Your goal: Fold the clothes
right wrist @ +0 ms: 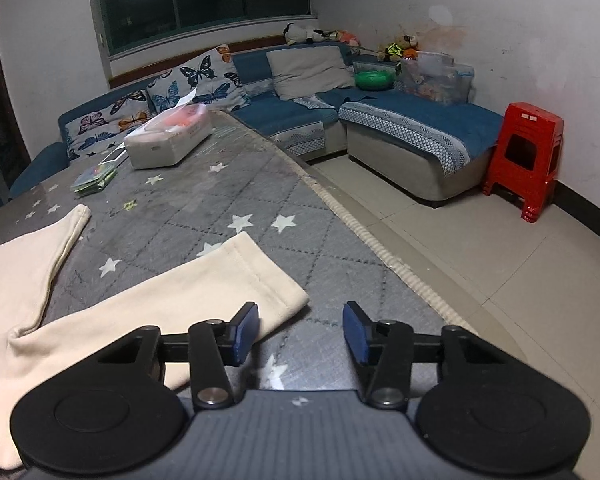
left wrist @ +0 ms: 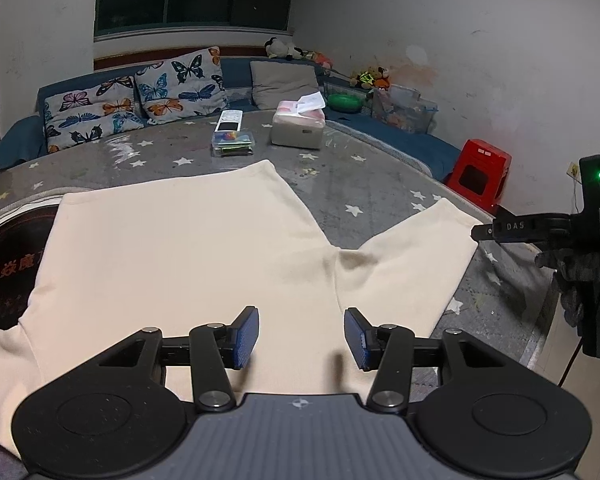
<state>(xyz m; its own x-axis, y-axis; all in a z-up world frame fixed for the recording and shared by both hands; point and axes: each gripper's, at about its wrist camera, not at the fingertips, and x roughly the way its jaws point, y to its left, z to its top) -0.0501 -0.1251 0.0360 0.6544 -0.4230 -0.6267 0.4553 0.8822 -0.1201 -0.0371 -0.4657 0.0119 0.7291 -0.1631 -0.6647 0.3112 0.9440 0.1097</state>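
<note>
Cream garment [left wrist: 188,248] flat beneath left tool [left wrist: 301,338]

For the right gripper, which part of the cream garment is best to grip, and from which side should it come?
Probably the hemmed cuff of the nearer sleeve of the cream garment. It lies flat on the star-patterned table cover, with its open end just ahead-left of the open right gripper. Come in low from the cuff end, sliding one finger under the hem.

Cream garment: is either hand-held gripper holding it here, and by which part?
Nothing is held. The left hand-held gripper is open above the cream garment; the right hand-held gripper is open beside the nearer cuff.
</note>
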